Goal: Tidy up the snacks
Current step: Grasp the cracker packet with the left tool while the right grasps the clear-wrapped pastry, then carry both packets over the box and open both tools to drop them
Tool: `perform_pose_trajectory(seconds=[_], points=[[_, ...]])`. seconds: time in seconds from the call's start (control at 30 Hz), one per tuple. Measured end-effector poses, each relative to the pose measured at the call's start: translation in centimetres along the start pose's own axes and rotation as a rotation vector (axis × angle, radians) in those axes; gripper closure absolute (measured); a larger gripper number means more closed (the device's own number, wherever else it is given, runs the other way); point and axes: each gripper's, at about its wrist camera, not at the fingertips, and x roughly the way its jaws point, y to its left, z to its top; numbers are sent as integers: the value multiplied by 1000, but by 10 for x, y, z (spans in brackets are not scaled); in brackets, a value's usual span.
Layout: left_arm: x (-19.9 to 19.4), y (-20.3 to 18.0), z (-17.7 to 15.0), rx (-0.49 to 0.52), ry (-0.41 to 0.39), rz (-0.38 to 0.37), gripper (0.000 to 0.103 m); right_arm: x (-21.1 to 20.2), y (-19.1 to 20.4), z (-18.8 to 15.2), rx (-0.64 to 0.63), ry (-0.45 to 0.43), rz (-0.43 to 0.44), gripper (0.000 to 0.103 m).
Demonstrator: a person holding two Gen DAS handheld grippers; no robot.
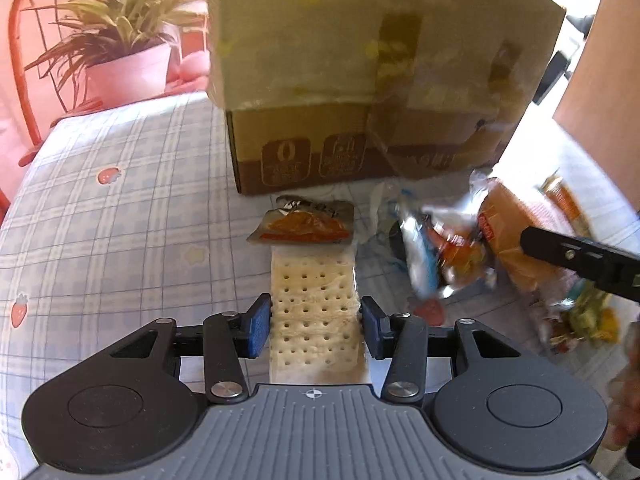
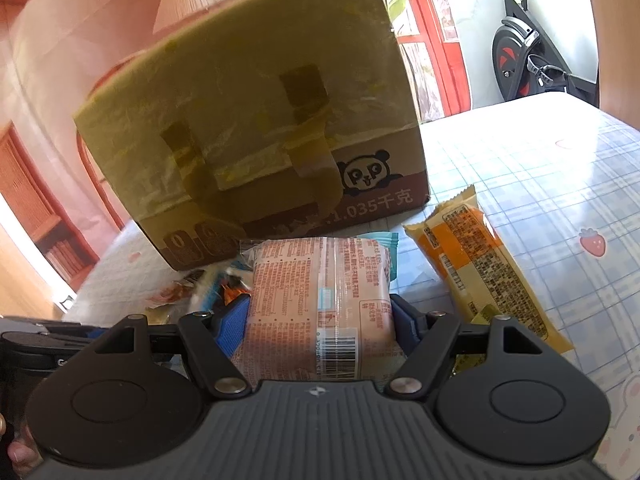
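My left gripper (image 1: 316, 310) has its blue pads against both long edges of a clear packet of pale holed crackers (image 1: 314, 280), which lies lengthwise on the checked tablecloth (image 1: 120, 220). A small orange sachet (image 1: 308, 226) lies just beyond the crackers. My right gripper (image 2: 322, 314) is shut on a pink wrapped snack packet (image 2: 320, 276) with a barcode, held in front of the taped cardboard box (image 2: 260, 128). In the left wrist view one black finger (image 1: 576, 258) of the right gripper shows over a blurred heap of wrappers (image 1: 448, 256).
The cardboard box (image 1: 360, 80) stands at the middle of the table, its flap raised. A long yellow-orange packet (image 2: 476, 264) and a teal packet (image 2: 386, 242) lie right of it. A potted plant (image 1: 120, 56) and red chair (image 1: 20, 48) are at the back left. An exercise bike (image 2: 528, 68) stands beyond the table.
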Motion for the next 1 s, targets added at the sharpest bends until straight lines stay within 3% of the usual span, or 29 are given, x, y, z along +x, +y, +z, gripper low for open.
perform_pose_trajectory(seconds=[0.13,0.33,0.47,0.77,1.0], points=[[-23,5,1,-31,-49,-58,54,-10,1,5,9,-26,12,29],[-41,12,3,-84,-84,-93,54,-23,4,15,21,-64,31,29],[-61,14,13,-84,-159,-101,54,-33,11,24,5,-96,49,29],[-120,-2,80,12,-372,-96,54,-64,36,76,-54,-231,119,29],[-146,-12,140,26,-462,-125,54,-82,63,140,-119,-320,196,29]])
